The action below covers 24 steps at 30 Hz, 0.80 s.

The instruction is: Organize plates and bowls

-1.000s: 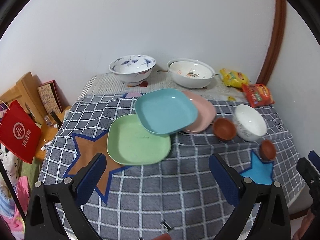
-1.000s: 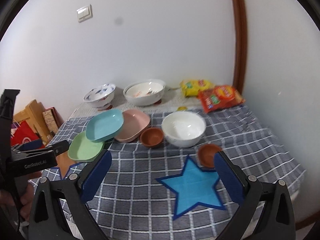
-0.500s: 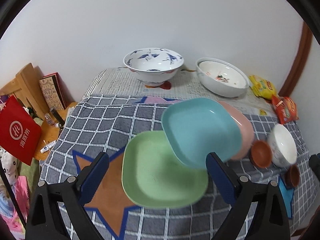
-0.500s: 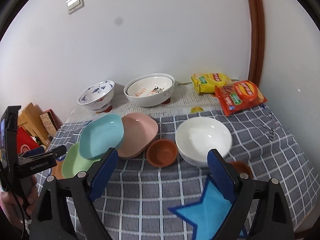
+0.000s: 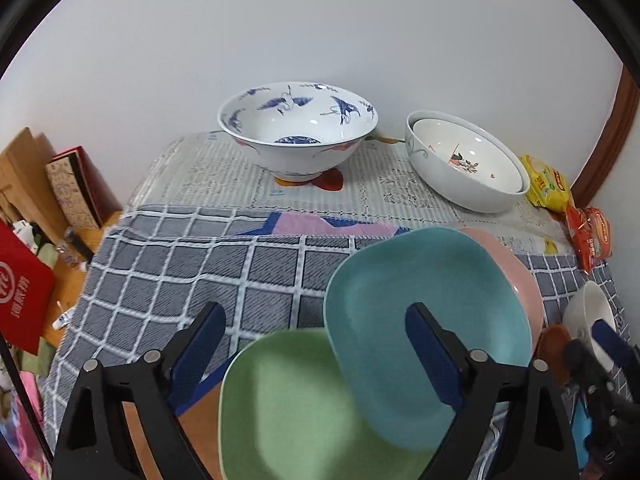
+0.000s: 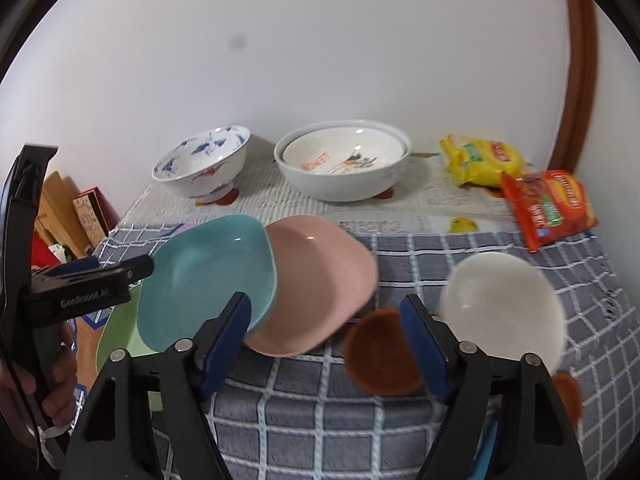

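Three plates overlap on the checked cloth: a green plate (image 5: 296,408), a teal plate (image 5: 404,320) resting on it, and a pink plate (image 5: 516,276) behind. My left gripper (image 5: 314,314) hovers over the green and teal plates with its jaws closing and nothing pressed between the pads. My right gripper (image 6: 324,304) hangs over the pink plate (image 6: 316,280), next to a small brown bowl (image 6: 380,356) and a white bowl (image 6: 504,304). Its jaws are closing on nothing. A blue-patterned bowl (image 5: 298,136) and nested white bowls (image 5: 464,160) stand at the back.
Yellow (image 6: 480,156) and red (image 6: 548,204) snack packets lie at the back right by the wall. A second small brown bowl (image 6: 568,396) sits near the right front. A red bag (image 5: 20,292) and wooden items stand left of the table.
Both grippers have moved forward and down toward the plates, which now fill the lower part of each view. Both pairs of jaws have narrowed.
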{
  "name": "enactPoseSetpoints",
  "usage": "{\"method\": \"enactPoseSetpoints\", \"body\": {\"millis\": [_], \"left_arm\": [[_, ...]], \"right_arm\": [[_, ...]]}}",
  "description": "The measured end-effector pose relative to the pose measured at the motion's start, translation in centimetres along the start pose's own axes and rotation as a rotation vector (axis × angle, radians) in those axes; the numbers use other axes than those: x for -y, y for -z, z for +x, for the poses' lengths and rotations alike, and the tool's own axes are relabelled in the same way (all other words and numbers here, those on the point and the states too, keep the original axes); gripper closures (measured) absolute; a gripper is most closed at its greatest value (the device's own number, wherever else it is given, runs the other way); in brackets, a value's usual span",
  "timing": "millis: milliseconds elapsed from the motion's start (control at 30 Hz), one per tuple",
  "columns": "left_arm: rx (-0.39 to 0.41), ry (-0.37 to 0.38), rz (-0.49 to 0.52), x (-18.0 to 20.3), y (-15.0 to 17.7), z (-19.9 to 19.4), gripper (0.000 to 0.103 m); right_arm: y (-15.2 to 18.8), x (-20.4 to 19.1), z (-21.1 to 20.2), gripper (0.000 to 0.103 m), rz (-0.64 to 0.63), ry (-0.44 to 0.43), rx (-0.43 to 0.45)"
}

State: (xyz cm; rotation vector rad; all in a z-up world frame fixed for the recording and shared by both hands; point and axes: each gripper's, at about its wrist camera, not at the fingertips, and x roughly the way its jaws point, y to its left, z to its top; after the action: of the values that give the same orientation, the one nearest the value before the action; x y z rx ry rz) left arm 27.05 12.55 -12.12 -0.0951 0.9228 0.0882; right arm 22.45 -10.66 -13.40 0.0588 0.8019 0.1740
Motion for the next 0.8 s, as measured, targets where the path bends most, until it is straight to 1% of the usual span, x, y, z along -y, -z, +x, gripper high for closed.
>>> {"method": "enactPoseSetpoints", "body": {"millis": [67, 100, 133, 233, 300, 367, 400, 433, 467, 500, 533, 567, 600, 633, 667, 800], "left_arm": [[-0.009, 0.002, 0.001, 0.1, -0.2, 0.9, 0.016], [-0.011, 0.006, 0.001, 0.1, -0.3, 1.2, 0.019], [-0.017, 0.014, 0.001, 0.1, -0.3, 1.6, 0.021], [-0.034, 0.03, -0.005, 0.1, -0.4, 2.5, 0.022], [-0.033, 0.039, -0.002, 0.1, -0.5, 2.8, 0.025], [-0.038, 0.051, 0.0, 0.2, -0.6, 3.2, 0.028], [-0.043, 0.051, -0.001, 0.2, -0.6, 3.4, 0.035], [-0.047, 0.054, -0.008, 0.1, -0.6, 3.5, 0.045], [-0.052, 0.065, -0.024, -0.1, -0.6, 3.7, 0.049], [-0.056, 0.081, -0.042, -0.3, -0.5, 3.8, 0.055], [-0.059, 0.094, -0.058, -0.5, -0.5, 3.9, 0.058], [-0.067, 0.108, -0.072, -0.6, -0.4, 4.1, 0.061], [-0.075, 0.119, -0.074, -0.5, -0.3, 4.3, 0.07], [-0.081, 0.133, -0.072, -0.4, -0.2, 4.3, 0.079], [-0.084, 0.146, -0.069, -0.3, -0.1, 4.2, 0.083], [-0.057, 0.136, -0.054, 0.5, 0.2, 2.4, 0.087]], "right_arm": [[-0.2, -0.2, 1.3, 0.033, 0.002, -0.01, -0.016], [-0.2, -0.3, 1.7, 0.035, 0.004, -0.011, -0.022], [-0.3, -0.4, 2.3, 0.035, 0.01, -0.018, -0.032], [-0.2, -0.8, 3.4, 0.039, 0.011, -0.038, -0.052], [-0.2, -1.4, 4.0, 0.047, -0.007, -0.044, -0.06], [-0.1, -2.1, 4.6, 0.051, -0.034, -0.041, -0.076], [0.0, -2.3, 4.8, 0.055, -0.038, -0.044, -0.08], [0.1, -2.5, 5.1, 0.058, -0.041, -0.051, -0.089], [0.1, -2.6, 5.3, 0.062, -0.042, -0.058, -0.099], [0.2, -2.7, 5.7, 0.068, -0.04, -0.071, -0.116], [0.3, -2.7, 6.0, 0.072, -0.035, -0.091, -0.136], [0.4, -2.7, 6.2, 0.079, -0.028, -0.106, -0.149], [0.4, -2.7, 6.4, 0.083, -0.021, -0.117, -0.159], [0.5, -2.6, 6.4, 0.085, -0.019, -0.115, -0.159], [0.5, -2.7, 6.2, 0.086, -0.024, -0.112, -0.15], [0.5, -2.6, 5.3, 0.09, -0.009, -0.094, -0.148]]}}
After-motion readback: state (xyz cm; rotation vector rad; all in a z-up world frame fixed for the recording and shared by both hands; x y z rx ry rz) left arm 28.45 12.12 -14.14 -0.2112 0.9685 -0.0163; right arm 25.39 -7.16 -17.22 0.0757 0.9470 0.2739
